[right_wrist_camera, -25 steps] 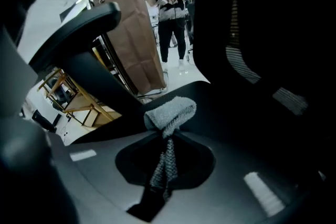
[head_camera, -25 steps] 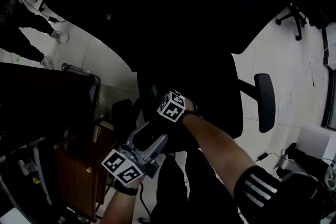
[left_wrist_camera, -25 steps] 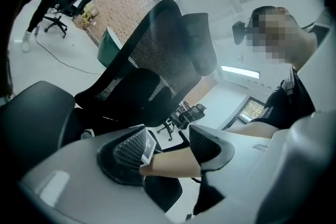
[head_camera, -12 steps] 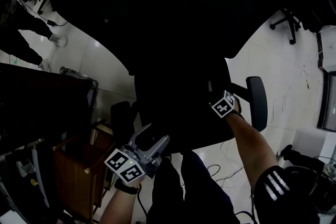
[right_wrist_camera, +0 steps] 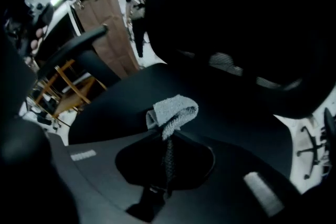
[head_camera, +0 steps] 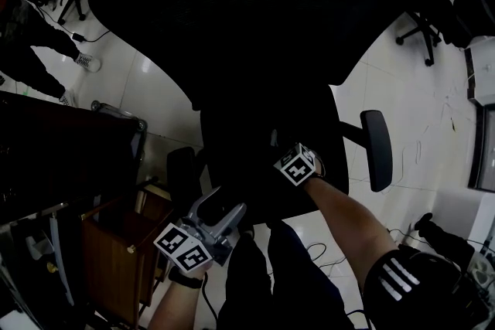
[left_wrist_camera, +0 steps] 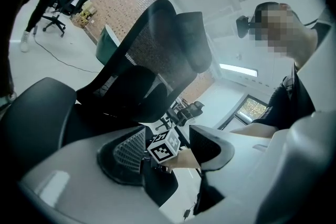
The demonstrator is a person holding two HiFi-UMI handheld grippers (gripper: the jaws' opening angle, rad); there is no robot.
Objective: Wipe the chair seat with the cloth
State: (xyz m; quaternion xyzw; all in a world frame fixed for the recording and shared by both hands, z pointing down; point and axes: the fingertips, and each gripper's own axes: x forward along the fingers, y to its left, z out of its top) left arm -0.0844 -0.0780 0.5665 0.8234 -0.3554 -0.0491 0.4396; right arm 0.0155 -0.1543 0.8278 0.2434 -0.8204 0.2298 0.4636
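Chair seat (head_camera: 247,143) is the big black pad right under and ahead of the right hand-held gripper (right_wrist_camera: 168,139), running away from it toward the backrest (head_camera: 255,11). An armrest (head_camera: 377,149) sits off to that gripper's right, so I'd guess wide sweeps could bump it. The left hand-held gripper (head_camera: 226,205) hangs off the seat's near edge with its jaws spread and nothing between them, so the right one is clearly nearer the work. The right gripper's jaws are pinched on the grey cloth (right_wrist_camera: 172,110), which bunches at the tips, on or just above the seat, can't tell which.
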